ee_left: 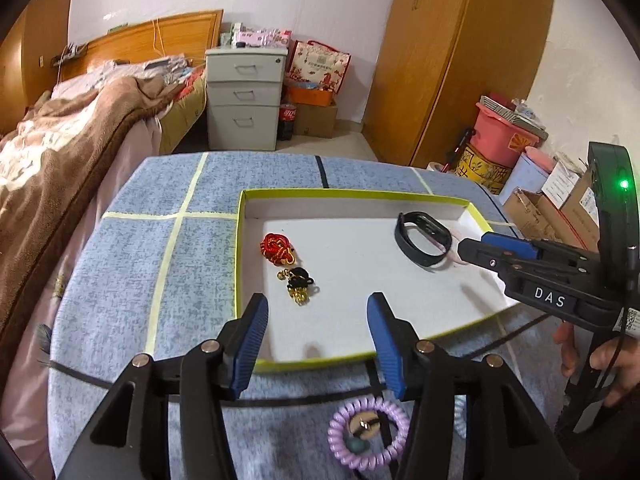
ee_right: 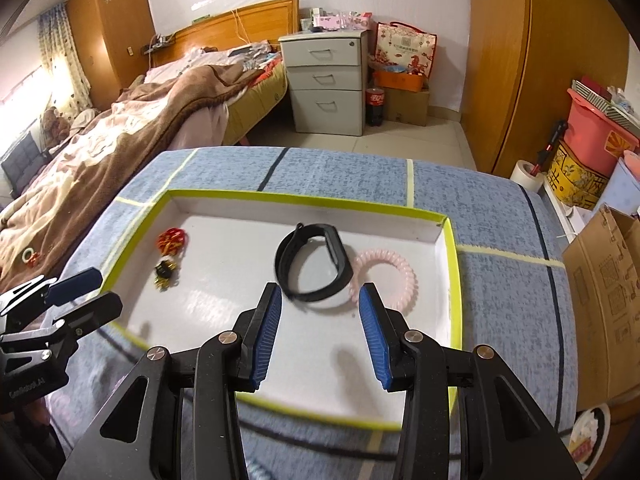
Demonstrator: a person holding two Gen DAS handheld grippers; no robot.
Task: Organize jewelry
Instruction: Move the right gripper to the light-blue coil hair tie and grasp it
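A shallow white tray with a yellow-green rim (ee_left: 242,248) (ee_right: 451,264) lies on the blue checked tablecloth. Inside it rest a red knotted cord (ee_left: 277,247) (ee_right: 172,241), a black-and-gold trinket (ee_left: 299,285) (ee_right: 164,273), a black wristband (ee_left: 423,238) (ee_right: 314,266) and a pink coil hair tie (ee_right: 390,278). My left gripper (ee_left: 318,322) hovers open over the tray's near edge, nothing between its blue pads. My right gripper (ee_right: 320,318) is open just short of the wristband and pink coil, holding nothing. A purple coil hair tie (ee_left: 366,438) lies on the cloth below the left gripper.
A bed with a brown blanket (ee_left: 60,152) runs along the left of the table. A grey drawer unit (ee_left: 244,100), a wooden wardrobe (ee_left: 460,60) and stacked boxes and bins (ee_left: 520,168) stand behind and to the right. A hand (ee_left: 600,364) holds the right gripper's handle.
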